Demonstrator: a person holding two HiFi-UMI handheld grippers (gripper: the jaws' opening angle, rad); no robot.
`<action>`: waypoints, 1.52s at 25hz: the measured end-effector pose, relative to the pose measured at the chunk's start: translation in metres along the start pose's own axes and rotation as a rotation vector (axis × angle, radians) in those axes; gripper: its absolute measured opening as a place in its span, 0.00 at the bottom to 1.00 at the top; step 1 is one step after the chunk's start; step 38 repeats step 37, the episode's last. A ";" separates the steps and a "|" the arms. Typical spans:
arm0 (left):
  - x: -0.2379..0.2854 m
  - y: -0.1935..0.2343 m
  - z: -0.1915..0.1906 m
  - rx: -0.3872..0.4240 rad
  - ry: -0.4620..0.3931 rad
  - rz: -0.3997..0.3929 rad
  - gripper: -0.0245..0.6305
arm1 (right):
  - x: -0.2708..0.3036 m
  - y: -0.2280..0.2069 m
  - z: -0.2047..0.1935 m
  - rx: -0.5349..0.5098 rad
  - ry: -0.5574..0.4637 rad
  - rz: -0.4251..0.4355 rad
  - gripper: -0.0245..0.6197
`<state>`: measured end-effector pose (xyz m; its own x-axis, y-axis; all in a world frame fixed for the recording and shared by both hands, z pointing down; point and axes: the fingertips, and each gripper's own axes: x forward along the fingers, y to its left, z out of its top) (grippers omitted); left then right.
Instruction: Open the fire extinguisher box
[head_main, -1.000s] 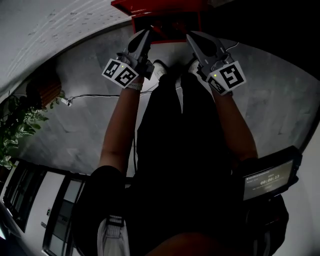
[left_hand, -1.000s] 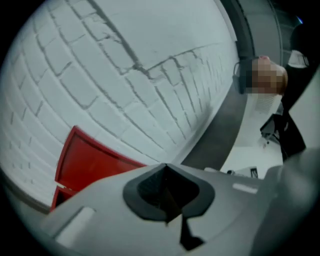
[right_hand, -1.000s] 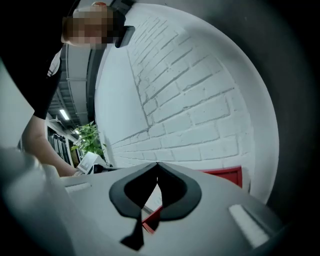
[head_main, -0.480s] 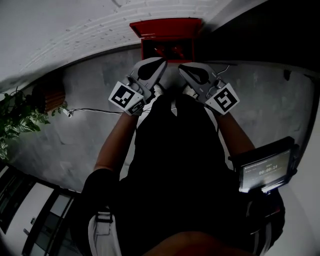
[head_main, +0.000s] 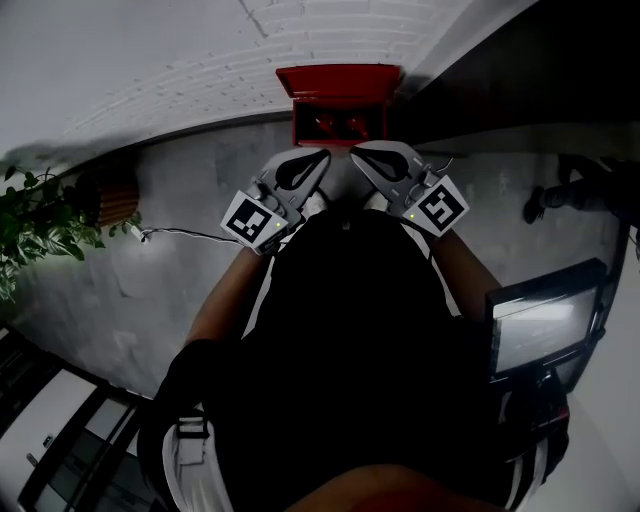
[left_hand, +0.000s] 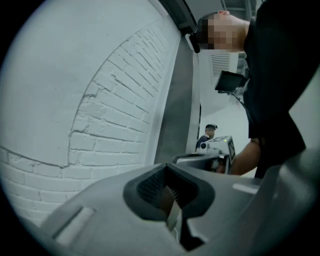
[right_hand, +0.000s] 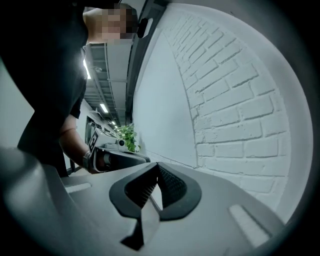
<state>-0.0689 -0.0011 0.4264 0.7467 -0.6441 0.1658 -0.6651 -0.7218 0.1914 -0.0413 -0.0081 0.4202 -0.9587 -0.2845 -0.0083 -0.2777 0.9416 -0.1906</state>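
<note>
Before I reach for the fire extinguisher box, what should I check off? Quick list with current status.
1. Fire extinguisher box in head view, ahead of both grippers: ok.
2. Left gripper empty, jaws together: ok.
3. Right gripper empty, jaws together: ok.
4. Either gripper touching the box: not ok, both are short of it.
5. Box showing in the gripper views: not ok, both show the white brick wall.
6. Door latch or handle located: cannot tell, too small and dark.
</note>
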 end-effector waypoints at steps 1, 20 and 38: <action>0.000 -0.001 0.002 0.004 -0.001 0.001 0.04 | 0.001 0.000 0.004 -0.007 -0.002 0.000 0.05; 0.002 0.014 0.025 0.039 -0.026 -0.002 0.04 | 0.021 -0.006 0.023 -0.041 0.001 0.003 0.05; 0.015 0.014 0.024 0.023 -0.031 -0.016 0.04 | 0.014 -0.016 0.022 -0.032 -0.006 -0.014 0.05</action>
